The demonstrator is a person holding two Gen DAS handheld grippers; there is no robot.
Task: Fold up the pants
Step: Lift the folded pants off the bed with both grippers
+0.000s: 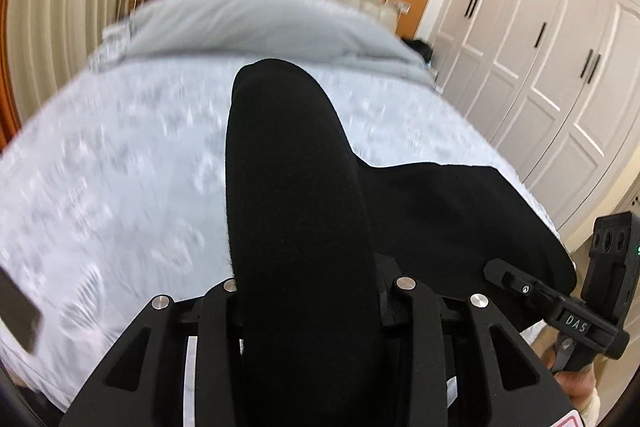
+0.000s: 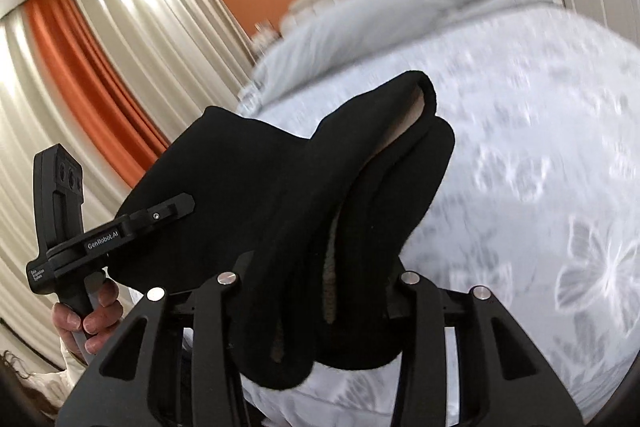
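We have the black pants (image 1: 304, 211) pinched in both claws and raised off the white flowered bedspread (image 1: 112, 163), so the main risk is the cloth slipping. In the left wrist view, the left gripper (image 1: 308, 291) is closed on a thick fold of fabric that rises up the centre of the frame, hiding the fingertips. We judge that a bunch this bulky could slide out if we jerk it, and one layer could drop while the others stay caught.

At the lower right of that view the right gripper (image 1: 516, 281) bites the far edge of the same cloth, with the stretch between the two grips drawn fairly flat. If we pull the hands further apart, the grip that is weaker could give.

In the right wrist view, the right gripper (image 2: 316, 291) clamps several rolled layers at lower centre, with a loose lip curling toward the upper right. That loose lip may fold unevenly when laid down. At the lower left a hand (image 2: 86, 319) wraps the handle of the left gripper (image 2: 176, 207). Both claws tilt down toward the bed.
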